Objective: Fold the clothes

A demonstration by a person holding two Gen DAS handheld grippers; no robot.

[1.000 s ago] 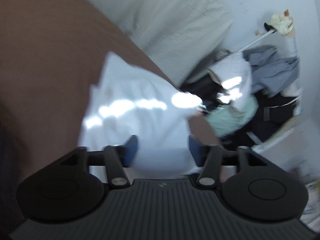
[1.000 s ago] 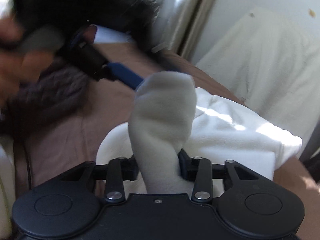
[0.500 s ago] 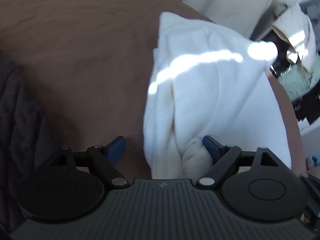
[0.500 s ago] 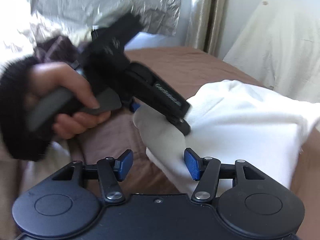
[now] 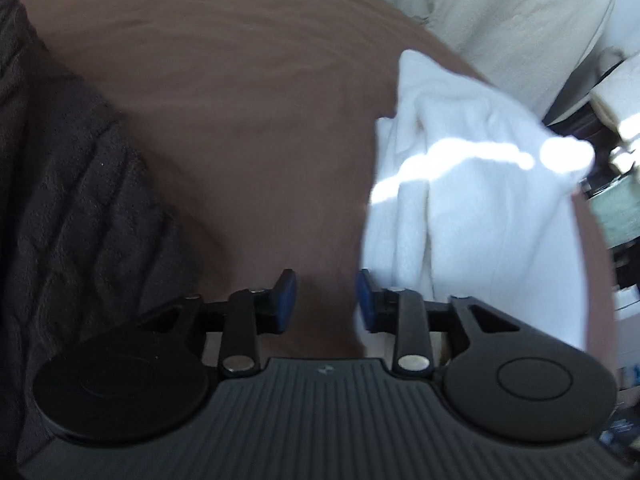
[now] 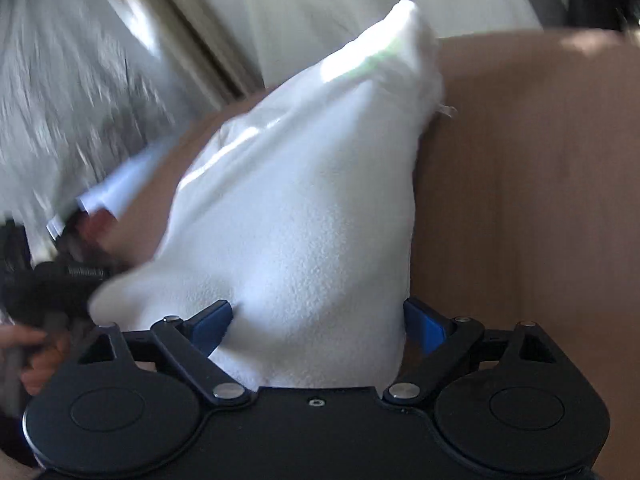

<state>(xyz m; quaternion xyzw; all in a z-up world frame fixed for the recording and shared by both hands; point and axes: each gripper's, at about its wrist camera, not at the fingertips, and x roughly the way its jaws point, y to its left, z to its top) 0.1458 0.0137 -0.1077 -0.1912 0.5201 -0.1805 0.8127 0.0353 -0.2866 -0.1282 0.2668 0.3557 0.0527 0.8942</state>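
A white fleece garment lies folded on the brown bedsheet, to the right of my left gripper. The left gripper is open and empty, its blue pads over bare sheet just left of the garment's edge. In the right wrist view the same white garment fills the middle. My right gripper is wide open with the fleece lying between its blue fingers. The left gripper body and the hand holding it show at the left edge there.
A dark brown knitted garment lies at the left on the bed. A cream pillow sits at the back. Piled clothes show beyond the bed's right edge. Curtains hang behind.
My left gripper has shifted left off the white garment and its jaws have narrowed. My right gripper has opened wider and moved closer over the garment; it released the fleece it held a second ago.
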